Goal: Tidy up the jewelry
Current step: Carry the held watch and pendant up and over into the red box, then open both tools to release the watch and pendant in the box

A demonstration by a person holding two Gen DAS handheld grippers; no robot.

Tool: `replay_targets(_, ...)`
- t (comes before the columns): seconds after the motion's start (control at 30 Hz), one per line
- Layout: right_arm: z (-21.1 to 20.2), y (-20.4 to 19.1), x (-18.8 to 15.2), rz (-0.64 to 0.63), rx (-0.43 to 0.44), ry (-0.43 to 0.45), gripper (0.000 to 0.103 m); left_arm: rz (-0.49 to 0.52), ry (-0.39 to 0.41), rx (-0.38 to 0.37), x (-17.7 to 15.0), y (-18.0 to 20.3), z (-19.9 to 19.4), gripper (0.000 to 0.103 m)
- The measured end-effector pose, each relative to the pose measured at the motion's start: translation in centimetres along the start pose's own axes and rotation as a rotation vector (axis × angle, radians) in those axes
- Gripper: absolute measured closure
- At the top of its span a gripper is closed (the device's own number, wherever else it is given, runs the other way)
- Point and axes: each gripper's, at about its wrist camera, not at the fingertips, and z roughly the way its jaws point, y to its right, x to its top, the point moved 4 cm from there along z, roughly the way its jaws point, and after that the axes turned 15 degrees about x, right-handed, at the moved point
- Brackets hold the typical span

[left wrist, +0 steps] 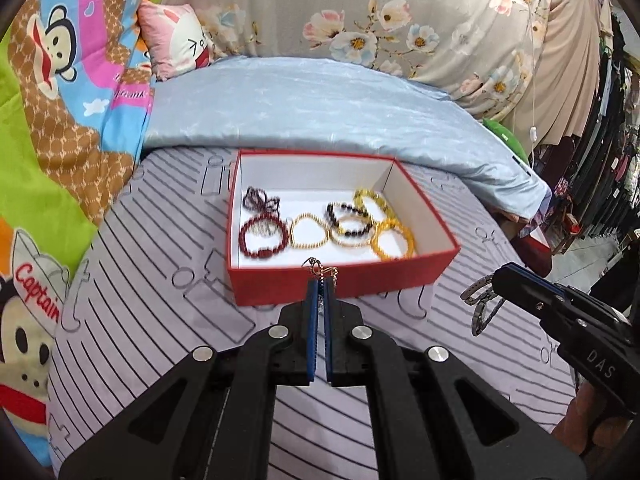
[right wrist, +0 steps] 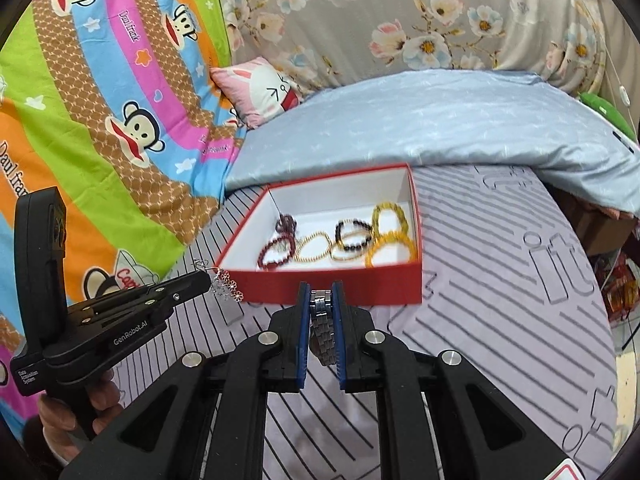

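1. Looking along the left gripper (left wrist: 321, 296): clenching a thin gold-and-silver chain bracelet (left wrist: 320, 270) just before the open red cardboard box (left wrist: 344, 280) on the striped lilac bedsheet (left wrist: 132, 320); seven beaded bracelets (left wrist: 326, 226) lying inside.
2. Looking along the right gripper (right wrist: 321, 300): gripping a silver metal link watch band (right wrist: 322, 330) near the box's front wall.

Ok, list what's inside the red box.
Inside the red box: a dark red bead bracelet, a gold bracelet, yellow bracelets and dark-beaded ones, partly overlapping; the near wall hides the nearest floor.
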Motion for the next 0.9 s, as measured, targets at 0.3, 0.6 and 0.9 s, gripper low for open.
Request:
replay_targets(0.3,2.1,0.6,5.2,-0.027,0.011,0.033,0.093,0.0,0.046,0.013,4.4,-0.3,1.7,0.101)
replay_targets(0.6,8.4,3.3,7.7,0.003,0.011,-0.004,0.093,-0.007,0.025,0.041,6.4,-0.6,6.3,0.101)
replay_targets(0.9,13.2,5.2,8.1,0.031,-0.014,-0.021,0.093,-0.026,-0.01,0.052,7.3,-1.0,10.8,0.101)
